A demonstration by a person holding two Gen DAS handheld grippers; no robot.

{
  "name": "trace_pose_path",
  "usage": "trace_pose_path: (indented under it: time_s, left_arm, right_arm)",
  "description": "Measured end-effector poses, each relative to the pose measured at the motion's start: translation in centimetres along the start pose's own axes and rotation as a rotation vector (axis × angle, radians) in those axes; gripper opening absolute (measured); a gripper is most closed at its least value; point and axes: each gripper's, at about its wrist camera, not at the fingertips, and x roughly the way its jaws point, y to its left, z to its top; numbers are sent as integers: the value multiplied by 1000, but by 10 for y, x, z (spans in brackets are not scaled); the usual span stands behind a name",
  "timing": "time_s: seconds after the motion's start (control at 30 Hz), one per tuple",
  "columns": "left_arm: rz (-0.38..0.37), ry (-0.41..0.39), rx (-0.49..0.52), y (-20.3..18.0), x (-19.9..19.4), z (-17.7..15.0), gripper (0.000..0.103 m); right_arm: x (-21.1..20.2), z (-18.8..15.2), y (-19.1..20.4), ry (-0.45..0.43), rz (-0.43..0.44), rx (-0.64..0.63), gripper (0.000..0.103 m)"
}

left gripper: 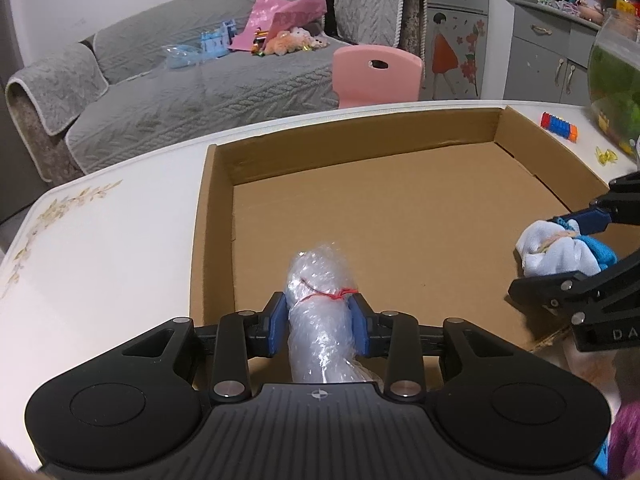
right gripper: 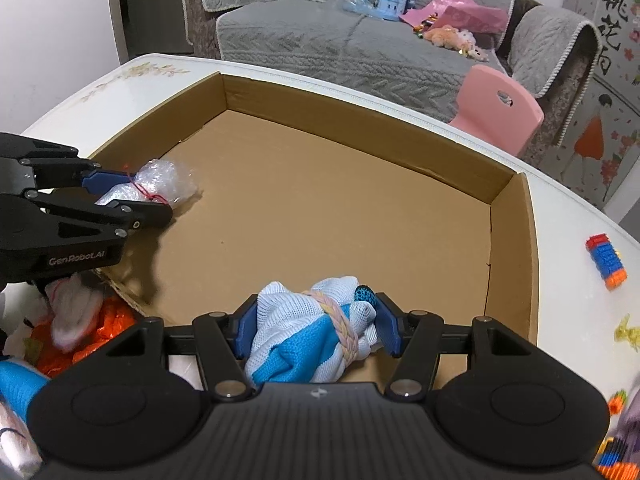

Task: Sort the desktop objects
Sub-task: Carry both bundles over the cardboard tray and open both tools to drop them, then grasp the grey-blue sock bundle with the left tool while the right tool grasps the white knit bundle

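Observation:
My left gripper (left gripper: 319,320) is shut on a roll of bubble wrap (left gripper: 320,292) tied with a red band, held over the near left part of a shallow cardboard box (left gripper: 218,184). The roll also shows in the right wrist view (right gripper: 160,184), with the left gripper (right gripper: 132,196) around it. My right gripper (right gripper: 316,328) is shut on a bundled white and blue cloth (right gripper: 312,340) bound with a braided band, over the box's near edge (right gripper: 528,280). The cloth (left gripper: 560,252) and right gripper (left gripper: 572,248) show at the right of the left wrist view.
A brick toy of red, blue and orange (right gripper: 606,260) and a yellow trinket (right gripper: 628,332) lie on the white table (left gripper: 100,248) right of the box. A fishbowl (left gripper: 616,84) stands far right. Orange and white items (right gripper: 80,320) lie near left. A pink chair (left gripper: 376,76) and sofa stand behind.

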Motion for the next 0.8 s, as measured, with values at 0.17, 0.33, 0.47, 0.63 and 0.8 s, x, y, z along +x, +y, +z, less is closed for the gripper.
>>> trace_pose_path:
  time_s: [0.17, 0.33, 0.47, 0.63, 0.8]
  left_arm:
    - [-23, -52, -27, 4, -10, 6, 89]
    - [0, -88, -28, 11, -28, 16, 90]
    - [9, -137, -42, 21, -54, 22, 91]
    - [29, -194, -54, 36, -99, 13, 96]
    - [60, -181, -59, 52, -136, -14, 97]
  right_arm:
    - [0, 3, -4, -14, -8, 6, 73]
    - [-12, 14, -13, -89, -17, 16, 91]
    - [-28, 17, -17, -132, -17, 23, 90]
    - [-60, 11, -25, -178, -11, 31, 91]
    - [-92, -12, -32, -205, -15, 33, 94]
